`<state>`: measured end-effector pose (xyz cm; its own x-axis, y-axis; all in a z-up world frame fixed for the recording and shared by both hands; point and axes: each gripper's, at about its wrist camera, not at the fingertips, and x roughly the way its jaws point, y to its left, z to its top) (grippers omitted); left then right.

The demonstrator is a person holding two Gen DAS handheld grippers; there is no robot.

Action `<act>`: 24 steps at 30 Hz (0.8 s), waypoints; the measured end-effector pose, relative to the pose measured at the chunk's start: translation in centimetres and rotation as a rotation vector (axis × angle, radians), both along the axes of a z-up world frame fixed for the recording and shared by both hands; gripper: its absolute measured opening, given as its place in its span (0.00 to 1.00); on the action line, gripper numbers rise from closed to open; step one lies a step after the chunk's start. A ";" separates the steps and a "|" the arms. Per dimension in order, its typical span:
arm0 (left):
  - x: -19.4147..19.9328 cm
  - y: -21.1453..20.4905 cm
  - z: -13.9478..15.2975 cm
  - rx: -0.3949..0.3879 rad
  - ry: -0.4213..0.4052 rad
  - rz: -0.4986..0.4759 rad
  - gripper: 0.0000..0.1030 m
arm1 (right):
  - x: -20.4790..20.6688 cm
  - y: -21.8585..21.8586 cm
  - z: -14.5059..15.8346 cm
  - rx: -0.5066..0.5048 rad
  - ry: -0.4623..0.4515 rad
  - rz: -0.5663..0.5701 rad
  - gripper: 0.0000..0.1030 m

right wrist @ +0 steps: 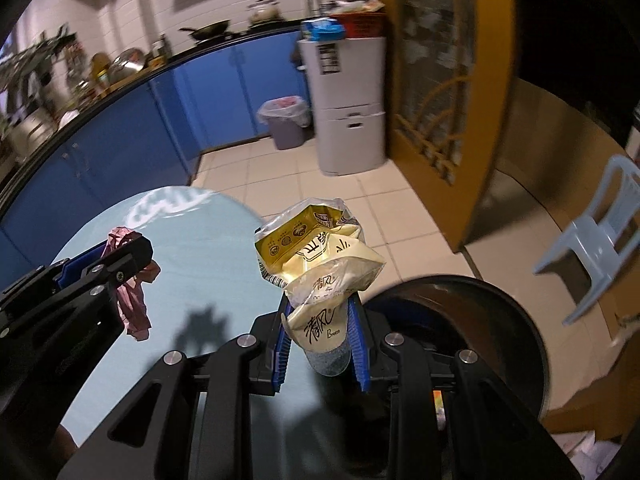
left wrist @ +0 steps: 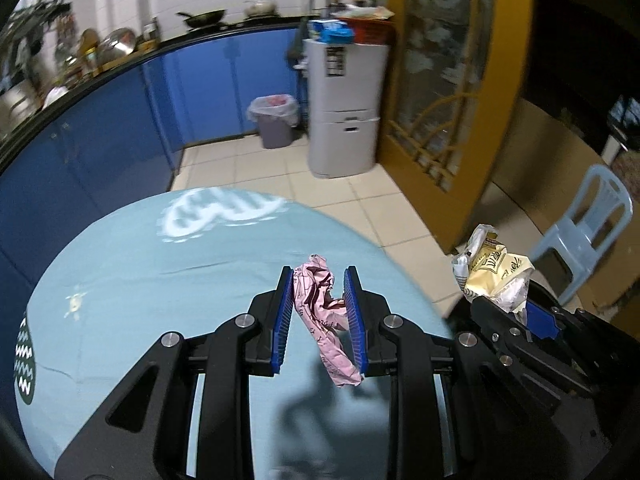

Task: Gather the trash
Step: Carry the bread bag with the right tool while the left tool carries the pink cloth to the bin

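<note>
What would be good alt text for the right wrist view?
The right gripper pinches a crumpled yellow tissue wrapper above a dark round bin; beside it, the left gripper holds pink paper over a light-blue table.

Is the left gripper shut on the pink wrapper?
Shut on it: the left gripper pinches the crumpled pink wrapper between both pads, lifted above the table.

Bare worktop (left wrist: 120,280) lies open ahead of the left claw (left wrist: 319,280). The right claw (left wrist: 516,312) crowds its right side, over the dark bin (right wrist: 500,320).
</note>
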<state>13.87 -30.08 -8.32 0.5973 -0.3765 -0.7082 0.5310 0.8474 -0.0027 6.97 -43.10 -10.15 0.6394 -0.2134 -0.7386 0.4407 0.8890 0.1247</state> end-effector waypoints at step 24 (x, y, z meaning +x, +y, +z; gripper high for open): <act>-7.8 -13.0 -1.3 0.073 0.001 -0.232 0.28 | -8.6 -9.2 -2.9 0.055 0.024 -0.183 0.25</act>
<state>6.07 -43.05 -9.58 0.5000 -0.4515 -0.7390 0.7114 0.7008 0.0531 -1.62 -52.30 -13.10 0.5759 -0.2835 -0.7668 0.5981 0.7855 0.1588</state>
